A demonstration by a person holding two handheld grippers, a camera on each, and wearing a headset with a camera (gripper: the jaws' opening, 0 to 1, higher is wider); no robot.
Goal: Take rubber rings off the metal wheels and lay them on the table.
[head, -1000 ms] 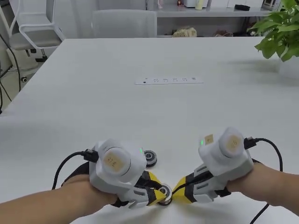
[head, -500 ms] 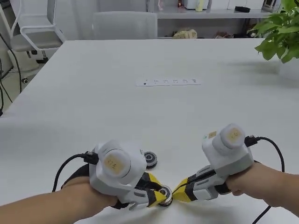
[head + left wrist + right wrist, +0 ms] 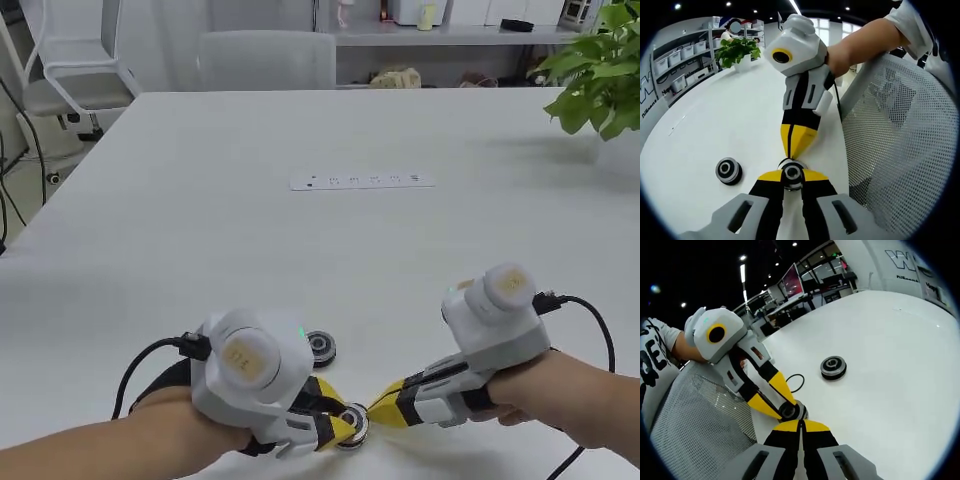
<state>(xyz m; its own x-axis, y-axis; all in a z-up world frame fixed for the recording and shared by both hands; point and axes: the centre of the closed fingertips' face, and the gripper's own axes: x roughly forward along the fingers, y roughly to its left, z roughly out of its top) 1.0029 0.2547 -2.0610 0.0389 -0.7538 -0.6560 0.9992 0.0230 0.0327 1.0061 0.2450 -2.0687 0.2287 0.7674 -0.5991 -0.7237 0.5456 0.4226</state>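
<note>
My left claw (image 3: 345, 425) is closed partway on a metal wheel (image 3: 352, 418), its yellow tips clamping the wheel from both sides, low over the near edge of the table (image 3: 200, 200). In the left gripper view the metal wheel (image 3: 792, 173) sits squarely between my jaws with its hub facing the camera. My right claw (image 3: 378, 410) comes in from the opposite side with its jaws pressed together. In the right gripper view its tips (image 3: 801, 424) meet the rim of the metal wheel (image 3: 790, 411). I cannot tell whether any rubber is pinched between them.

A second wheel (image 3: 320, 347) lies flat on the table just beyond the left claw, with its dark ring on. It shows clearly in both gripper views (image 3: 729, 171) (image 3: 833, 367). A thin dark loop (image 3: 796, 381) lies on the table beside the left claw (image 3: 787, 410); ring or cable, I cannot say.

Farther off, a socket strip (image 3: 362, 181) sits mid-table and a potted plant (image 3: 595, 70) at the far right corner. A mesh chair (image 3: 900, 140) is close behind the right claw (image 3: 792, 152).
</note>
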